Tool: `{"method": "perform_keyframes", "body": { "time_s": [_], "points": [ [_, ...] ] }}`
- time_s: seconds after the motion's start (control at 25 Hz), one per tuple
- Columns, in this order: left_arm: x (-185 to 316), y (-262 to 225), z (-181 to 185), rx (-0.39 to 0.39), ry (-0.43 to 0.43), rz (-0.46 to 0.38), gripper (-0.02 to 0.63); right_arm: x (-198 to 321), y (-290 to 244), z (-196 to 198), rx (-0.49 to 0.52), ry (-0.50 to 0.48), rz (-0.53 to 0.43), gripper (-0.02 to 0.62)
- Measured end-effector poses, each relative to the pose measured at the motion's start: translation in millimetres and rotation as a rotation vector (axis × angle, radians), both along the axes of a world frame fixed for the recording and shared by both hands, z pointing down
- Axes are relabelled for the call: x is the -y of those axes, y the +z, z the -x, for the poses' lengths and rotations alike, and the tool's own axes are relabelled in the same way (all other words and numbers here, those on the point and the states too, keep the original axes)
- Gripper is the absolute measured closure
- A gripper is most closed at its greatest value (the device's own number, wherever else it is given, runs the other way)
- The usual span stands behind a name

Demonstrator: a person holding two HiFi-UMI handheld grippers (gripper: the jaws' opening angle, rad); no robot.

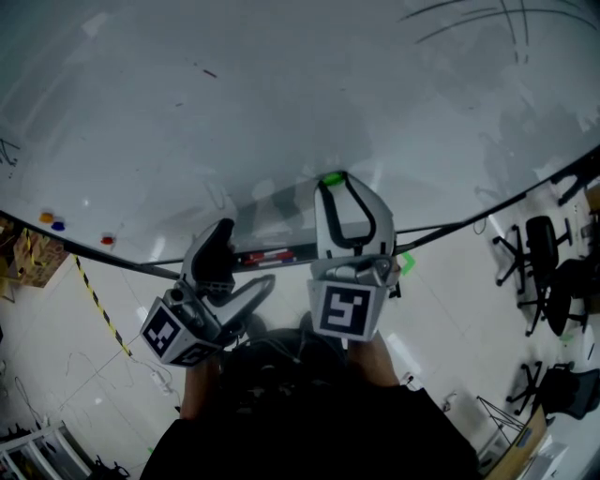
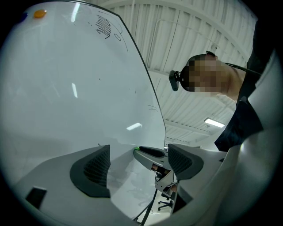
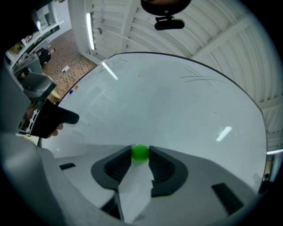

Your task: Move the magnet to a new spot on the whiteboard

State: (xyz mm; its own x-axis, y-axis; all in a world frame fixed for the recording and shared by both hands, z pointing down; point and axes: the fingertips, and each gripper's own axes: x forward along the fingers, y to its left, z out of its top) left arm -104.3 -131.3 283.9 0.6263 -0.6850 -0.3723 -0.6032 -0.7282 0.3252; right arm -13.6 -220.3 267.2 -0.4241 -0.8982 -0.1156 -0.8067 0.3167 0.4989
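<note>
A small round green magnet sits between the tips of my right gripper, whose jaws are closed on it against the whiteboard. In the head view the green magnet shows at the tip of the right gripper, low on the whiteboard. My left gripper hangs lower left of it, near the board's bottom edge. In the left gripper view my left gripper stands open with nothing between its jaws, and the right gripper's tip with a speck of green shows beyond.
Orange, blue and red magnets stick at the board's lower left. A red marker lies on the board's tray. Office chairs stand on the floor at right. Pen strokes mark the board's top right.
</note>
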Motion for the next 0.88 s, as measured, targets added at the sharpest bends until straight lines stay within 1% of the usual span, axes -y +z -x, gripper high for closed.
{"method": "perform_keyframes", "body": {
  "time_s": [0.08,0.16,0.48,0.56,0.68,0.76,0.88],
  "points": [
    [0,0,0,0.002,0.0,0.0,0.202,0,1,0,-0.027,0.021,-0.016,0.443],
    [0,0,1,0.003,0.001,-0.001,0.202,0,-1,1,-0.034,0.022,-0.026,0.442],
    [-1,0,-3,0.006,0.008,0.004,0.202,-7,-9,0,0.036,-0.05,-0.026,0.44],
    [-1,0,-5,0.007,0.008,0.004,0.202,-9,-7,-3,0.06,-0.08,0.006,0.44],
    [-2,0,-10,0.008,0.007,0.009,0.202,-13,0,-9,0.118,-0.144,0.087,0.44],
    [-2,0,-14,0.007,0.003,0.016,0.202,-16,4,-14,0.174,-0.187,0.146,0.44],
    [-3,0,-22,0.01,-0.003,0.025,0.202,-22,4,-18,0.276,-0.28,0.197,0.44]
  ]
}}
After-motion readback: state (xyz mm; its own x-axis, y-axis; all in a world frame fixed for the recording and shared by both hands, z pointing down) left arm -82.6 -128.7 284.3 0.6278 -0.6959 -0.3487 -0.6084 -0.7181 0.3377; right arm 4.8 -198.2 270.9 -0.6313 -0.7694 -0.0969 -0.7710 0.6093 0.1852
